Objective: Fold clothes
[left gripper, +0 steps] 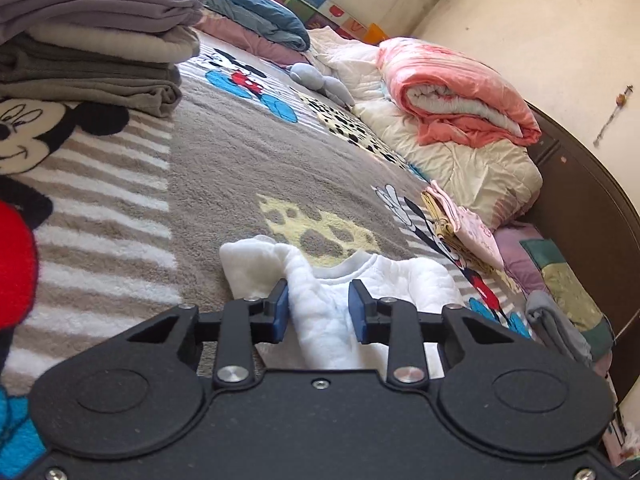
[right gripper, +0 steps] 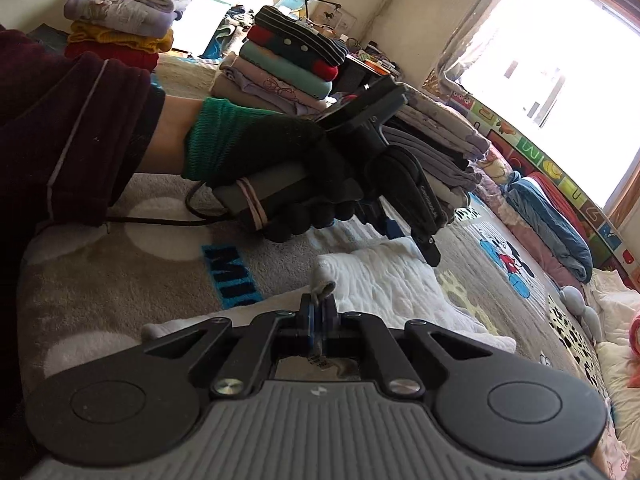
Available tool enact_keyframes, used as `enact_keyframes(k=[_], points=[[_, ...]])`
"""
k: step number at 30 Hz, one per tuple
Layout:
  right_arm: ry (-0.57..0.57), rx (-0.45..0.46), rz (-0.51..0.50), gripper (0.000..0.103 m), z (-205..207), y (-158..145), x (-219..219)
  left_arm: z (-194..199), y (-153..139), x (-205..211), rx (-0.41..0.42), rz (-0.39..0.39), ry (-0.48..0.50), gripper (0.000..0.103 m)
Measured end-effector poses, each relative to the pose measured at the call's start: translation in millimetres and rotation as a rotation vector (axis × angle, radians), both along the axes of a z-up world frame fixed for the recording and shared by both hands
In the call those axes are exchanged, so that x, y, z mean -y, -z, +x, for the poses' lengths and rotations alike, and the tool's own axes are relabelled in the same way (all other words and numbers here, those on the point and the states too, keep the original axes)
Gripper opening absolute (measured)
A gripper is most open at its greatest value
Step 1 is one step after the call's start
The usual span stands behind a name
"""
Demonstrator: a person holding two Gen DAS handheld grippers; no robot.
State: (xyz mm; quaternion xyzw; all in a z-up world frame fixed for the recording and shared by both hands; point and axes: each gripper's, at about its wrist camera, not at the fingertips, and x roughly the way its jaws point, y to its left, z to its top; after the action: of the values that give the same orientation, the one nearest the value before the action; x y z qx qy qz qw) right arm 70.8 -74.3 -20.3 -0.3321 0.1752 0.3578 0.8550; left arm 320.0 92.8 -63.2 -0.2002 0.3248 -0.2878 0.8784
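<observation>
- The white quilted top [left gripper: 372, 280] lies on the bed, spread over a cartoon-print blanket [left gripper: 224, 152] in front of the person.
- The left hand-held gripper [left gripper: 320, 312] tilts down over the top, its blue pads [left gripper: 281, 312] set a little apart with a bunched fold of the white fabric rising between them; the left pad touches the cloth, but I cannot tell whether the pair presses it.
- From the other side, a black-gloved hand [right gripper: 288, 168] with a green cuff grips that tool's handle, forearm reaching level across the bed in a dark maroon sleeve [right gripper: 76, 132].
- The right hand-held gripper [right gripper: 318, 312] points downward with its jaws closed on a small grey-edged corner of the top.
- Folded stacks of clothes [right gripper: 280, 68] stand behind the gloved hand.
</observation>
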Motion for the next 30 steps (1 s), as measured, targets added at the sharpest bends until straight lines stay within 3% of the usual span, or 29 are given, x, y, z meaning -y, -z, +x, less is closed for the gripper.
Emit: enact_keyframes(k=[8,14,22,27,30], points=[[-0.069,0.021,-0.110,0.006,-8,11,-18,3,3,-2,0.006,-0.006,-0.001,0.010],[-0.114,0.035,-0.185,0.006,-11,8,-24,8,9,-2,-0.030,-0.023,-0.053,0.008],[-0.140,-0.111,-0.223,0.006,-2,14,-21,9,13,-2,-0.044,-0.013,-0.075,0.009],[-0.134,-0.210,-0.204,0.006,0,-3,-17,8,14,-4,-0.046,-0.032,-0.072,0.009],[-0.100,-0.283,-0.087,0.011,1,-28,-5,7,14,-4,-0.045,-0.035,-0.075,0.009]])
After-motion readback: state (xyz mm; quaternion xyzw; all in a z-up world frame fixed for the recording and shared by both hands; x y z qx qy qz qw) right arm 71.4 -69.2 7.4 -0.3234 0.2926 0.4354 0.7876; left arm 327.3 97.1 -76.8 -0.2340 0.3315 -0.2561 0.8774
